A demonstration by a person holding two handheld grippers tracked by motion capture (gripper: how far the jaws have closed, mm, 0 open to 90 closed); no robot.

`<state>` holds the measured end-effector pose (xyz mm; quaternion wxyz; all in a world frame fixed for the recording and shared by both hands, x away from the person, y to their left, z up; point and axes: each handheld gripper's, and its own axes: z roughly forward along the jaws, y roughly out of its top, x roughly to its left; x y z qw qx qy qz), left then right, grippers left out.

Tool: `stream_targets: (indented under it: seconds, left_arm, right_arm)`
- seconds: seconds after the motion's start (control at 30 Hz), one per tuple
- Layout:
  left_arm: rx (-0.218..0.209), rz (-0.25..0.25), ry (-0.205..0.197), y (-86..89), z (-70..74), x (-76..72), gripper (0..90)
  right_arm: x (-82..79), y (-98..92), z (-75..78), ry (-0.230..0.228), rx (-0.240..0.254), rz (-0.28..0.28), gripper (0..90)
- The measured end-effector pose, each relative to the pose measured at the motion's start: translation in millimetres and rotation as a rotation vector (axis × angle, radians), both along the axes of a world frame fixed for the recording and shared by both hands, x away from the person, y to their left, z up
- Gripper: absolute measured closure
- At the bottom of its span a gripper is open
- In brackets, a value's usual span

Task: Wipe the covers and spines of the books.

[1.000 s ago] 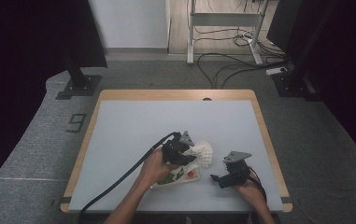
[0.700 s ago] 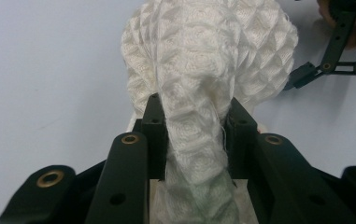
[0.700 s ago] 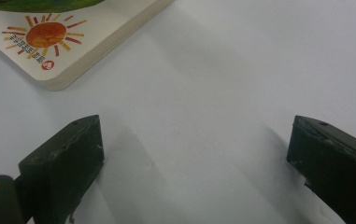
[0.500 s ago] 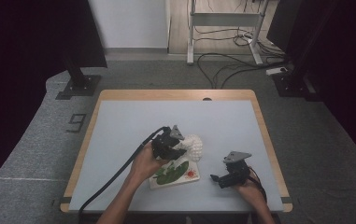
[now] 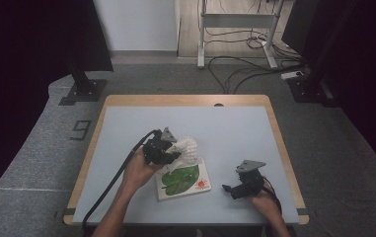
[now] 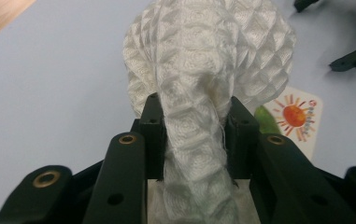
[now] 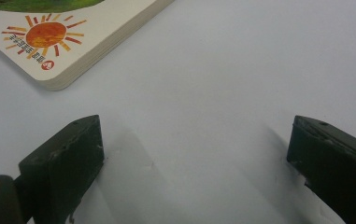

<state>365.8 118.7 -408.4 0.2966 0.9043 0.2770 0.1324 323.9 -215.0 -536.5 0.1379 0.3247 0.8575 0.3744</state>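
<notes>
Knitted white cloth, glossy card book, matt black plastic claws

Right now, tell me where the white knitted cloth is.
In the high view the white knitted cloth sits left of the table's centre, pinched in the left gripper, over the far corner of the picture book.

Left hand-held gripper clamped, right hand-held gripper jaws apart

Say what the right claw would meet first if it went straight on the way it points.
Probably the corner of the book, which lies ahead and left of the open right claw; straight ahead shows bare table, though depth is unclear.
</notes>
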Motion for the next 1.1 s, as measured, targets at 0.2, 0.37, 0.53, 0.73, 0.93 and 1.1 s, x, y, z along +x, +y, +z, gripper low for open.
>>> stream_targets:
  seconds: [0.2, 0.37, 0.53, 0.73, 0.93, 1.1]
  left_arm:
    - [-0.011, 0.051, 0.001, 22.1, 1.0, 3.3, 65.8]
    - [-0.015, 0.093, -0.001, 38.4, 2.2, 5.5, 65.8]
    - [-0.019, 0.129, -0.007, 54.7, 4.1, 7.2, 65.8]
    - [-0.025, 0.18, -0.006, 77.5, 3.5, 9.4, 65.7]
    - [-0.044, 0.23, -0.001, 98.9, 1.6, 9.6, 65.7]
    - [-0.056, 0.266, 0.001, 114.5, 0.3, 9.8, 65.6]
  right_arm:
    - [0.0, 0.0, 0.0, 0.001, 0.001, 0.001, 3.0]
    - [0.0, 0.0, 0.0, 0.001, 0.001, 0.0, 3.0]
    - [0.0, 0.0, 0.0, 0.001, 0.001, 0.001, 3.0]
    - [-0.1, 0.0, 0.0, 0.002, 0.001, 0.001, 3.0]
    - [-0.1, 0.0, 0.0, 0.002, 0.001, 0.001, 3.0]
    - [-0.1, 0.0, 0.0, 0.001, 0.0, 0.0, 3.0]
